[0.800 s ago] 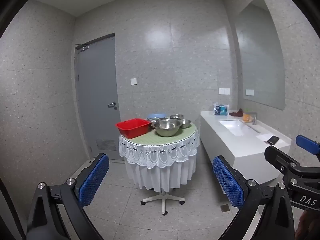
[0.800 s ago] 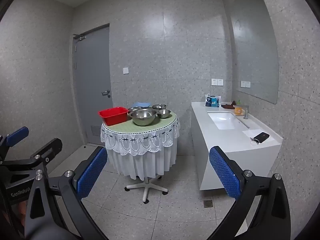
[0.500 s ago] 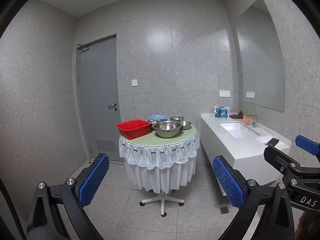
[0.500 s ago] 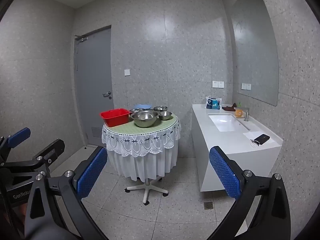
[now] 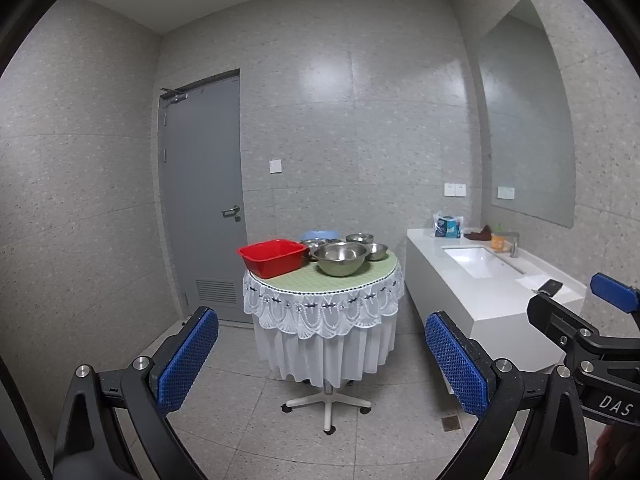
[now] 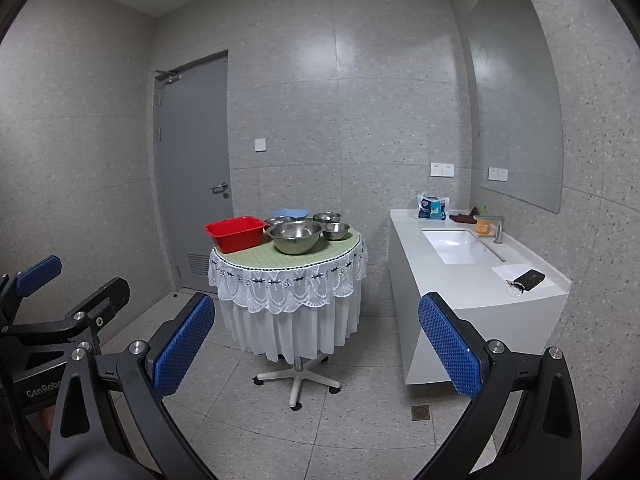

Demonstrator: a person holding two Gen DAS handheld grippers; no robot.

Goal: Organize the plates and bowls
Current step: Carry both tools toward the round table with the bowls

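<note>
Nearest, the left gripper (image 5: pixel 322 358) and right gripper (image 6: pixel 316 350) gape wide, holding nothing, well short of the round surface (image 6: pixel 256 258), where steel bowls (image 6: pixel 294 236) sit unsorted beside a red basin (image 6: pixel 236 234); task evidently unstarted; grey door (image 6: pixel 192 168) beyond.

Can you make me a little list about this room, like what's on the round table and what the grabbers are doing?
place: tiled washroom with a grey door
round table: lace cloth, green top
on table: red plastic basin, large steel bowl, smaller steel bowls, blue bowl at the back
counter: sink, black phone
left hand-held gripper: open, empty, far from table
right hand-held gripper: open, empty, far from table
</note>
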